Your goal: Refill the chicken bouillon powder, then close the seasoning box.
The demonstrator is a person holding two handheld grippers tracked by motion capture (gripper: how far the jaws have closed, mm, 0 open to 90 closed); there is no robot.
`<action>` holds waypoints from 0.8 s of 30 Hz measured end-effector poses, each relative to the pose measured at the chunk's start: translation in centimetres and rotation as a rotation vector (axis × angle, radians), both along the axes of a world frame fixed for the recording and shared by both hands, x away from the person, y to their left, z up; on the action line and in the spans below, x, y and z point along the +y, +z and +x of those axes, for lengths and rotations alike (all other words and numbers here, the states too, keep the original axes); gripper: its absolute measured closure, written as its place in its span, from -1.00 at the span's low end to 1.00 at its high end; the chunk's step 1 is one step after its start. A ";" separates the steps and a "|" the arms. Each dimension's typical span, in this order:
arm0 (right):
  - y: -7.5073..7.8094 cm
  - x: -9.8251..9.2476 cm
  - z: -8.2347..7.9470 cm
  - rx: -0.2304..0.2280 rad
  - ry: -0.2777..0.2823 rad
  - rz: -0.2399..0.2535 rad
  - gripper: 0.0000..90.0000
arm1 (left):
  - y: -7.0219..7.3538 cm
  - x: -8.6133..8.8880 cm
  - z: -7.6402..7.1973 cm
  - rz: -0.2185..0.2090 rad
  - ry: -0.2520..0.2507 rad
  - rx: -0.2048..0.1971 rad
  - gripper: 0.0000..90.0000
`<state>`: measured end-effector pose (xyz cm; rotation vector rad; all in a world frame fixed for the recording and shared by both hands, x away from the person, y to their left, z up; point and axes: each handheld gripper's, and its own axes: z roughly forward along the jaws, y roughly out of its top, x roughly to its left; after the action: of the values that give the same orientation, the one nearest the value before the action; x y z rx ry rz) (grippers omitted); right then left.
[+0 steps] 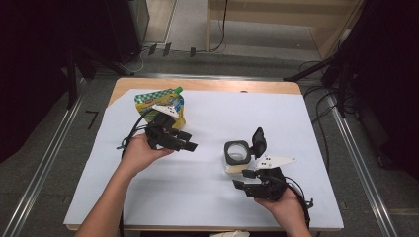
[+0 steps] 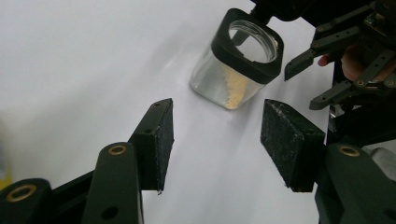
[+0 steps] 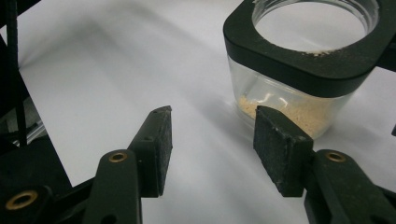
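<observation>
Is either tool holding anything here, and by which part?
Nothing is held. The left tool and right tool both stand open near the clear square jar with a black rim.

Wooden table [image 1: 207, 85] under a white sheet [image 1: 212, 197], two items resting on the sheet.

Sheet covers nearly the whole top; bare wood shows as a strip along the 12 o'clock edge and at the 10 o'clock corner. Green-and-yellow spouted pouch [image 1: 158, 98] lies flat at about 10 o'clock, near the far edge, spout toward 1 o'clock. Clear square jar [image 1: 236, 154] with a black collar stands upright at about 4 o'clock of centre, hinged black lid [image 1: 259, 140] flipped open toward 2 o'clock; pale granules [image 3: 299, 112] cover its bottom. Pouch and jar well apart.
</observation>
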<state>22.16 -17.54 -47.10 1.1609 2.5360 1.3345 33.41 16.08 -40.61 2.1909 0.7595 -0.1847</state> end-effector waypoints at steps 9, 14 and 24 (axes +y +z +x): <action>0.1 0.4 0.1 -0.010 0.027 -0.001 0.09 | -0.2 2.6 0.4 0.002 0.058 0.003 0.03; 0.0 0.6 0.2 -0.012 0.038 -0.006 0.10 | 0.0 3.8 0.4 0.022 0.094 -0.010 0.03; 0.2 0.8 0.1 -0.001 0.049 0.016 0.14 | 0.2 7.4 0.4 0.041 0.173 -0.011 0.03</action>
<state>22.21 -16.70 -46.88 1.1076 2.5736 1.3687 33.80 23.50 -40.40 2.1500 0.9490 -0.0697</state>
